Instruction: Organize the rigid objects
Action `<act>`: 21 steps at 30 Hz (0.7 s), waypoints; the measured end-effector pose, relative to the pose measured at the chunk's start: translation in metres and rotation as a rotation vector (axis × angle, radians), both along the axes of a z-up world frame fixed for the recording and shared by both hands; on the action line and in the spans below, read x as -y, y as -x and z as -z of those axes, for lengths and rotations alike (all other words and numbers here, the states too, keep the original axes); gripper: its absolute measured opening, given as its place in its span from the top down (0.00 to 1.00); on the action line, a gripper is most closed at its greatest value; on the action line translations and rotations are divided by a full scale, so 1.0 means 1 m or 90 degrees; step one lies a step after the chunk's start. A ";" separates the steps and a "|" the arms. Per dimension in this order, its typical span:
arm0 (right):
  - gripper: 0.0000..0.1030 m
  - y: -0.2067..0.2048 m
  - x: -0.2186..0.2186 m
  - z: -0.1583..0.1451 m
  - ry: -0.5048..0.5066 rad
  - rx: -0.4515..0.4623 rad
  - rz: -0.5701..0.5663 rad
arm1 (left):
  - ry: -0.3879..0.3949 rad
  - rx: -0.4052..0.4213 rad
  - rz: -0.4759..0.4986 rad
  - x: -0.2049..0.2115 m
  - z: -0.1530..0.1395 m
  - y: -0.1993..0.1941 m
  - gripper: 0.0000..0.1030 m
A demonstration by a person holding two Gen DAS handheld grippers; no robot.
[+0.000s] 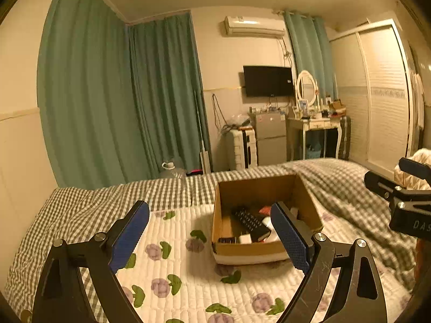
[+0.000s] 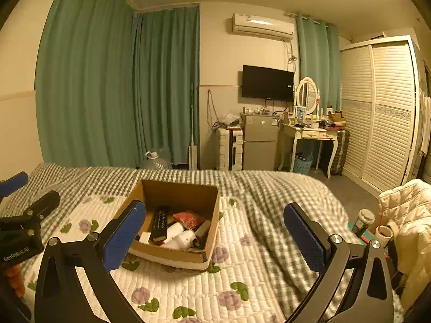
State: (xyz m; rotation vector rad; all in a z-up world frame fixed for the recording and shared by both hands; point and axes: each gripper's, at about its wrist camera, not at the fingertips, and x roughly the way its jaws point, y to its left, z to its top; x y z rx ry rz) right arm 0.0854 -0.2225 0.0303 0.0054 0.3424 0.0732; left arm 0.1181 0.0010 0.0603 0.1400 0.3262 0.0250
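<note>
An open cardboard box (image 1: 301, 202) (image 2: 212, 215) sits on the bed. Inside it lie a black remote control (image 1: 250, 220) (image 2: 159, 222), a red packet (image 2: 188, 218), white bottles (image 2: 179, 235) and other small items. My left gripper (image 1: 212, 231) is open and empty, held above the quilt just in front of the box. My right gripper (image 2: 215, 231) is open and empty, held in front of the box and to its right. Each gripper shows at the edge of the other's view, the right one (image 1: 404, 196) and the left one (image 2: 24, 223).
The bed has a white floral quilt (image 1: 188, 269) and a grey checked blanket (image 2: 282, 202). A bedside surface at right holds a jar (image 2: 363, 220) and a tape roll (image 2: 383, 232), beside a cream jacket (image 2: 406, 215). Dresser, fridge and wardrobe stand beyond the bed.
</note>
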 end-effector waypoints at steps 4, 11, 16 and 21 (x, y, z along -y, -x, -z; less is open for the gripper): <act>0.00 -0.014 -0.006 0.027 -0.009 -0.029 -0.019 | 0.000 -0.021 0.014 -0.004 0.019 -0.003 0.09; 0.00 -0.021 -0.005 0.040 -0.013 -0.044 -0.014 | 0.026 -0.040 0.024 -0.012 0.037 -0.012 0.09; 0.00 -0.018 -0.004 0.040 -0.013 -0.046 -0.022 | 0.032 -0.051 0.011 -0.017 0.041 -0.009 0.09; 0.00 -0.017 -0.007 0.045 0.004 -0.052 -0.022 | 0.037 -0.041 0.002 -0.017 0.035 -0.005 0.09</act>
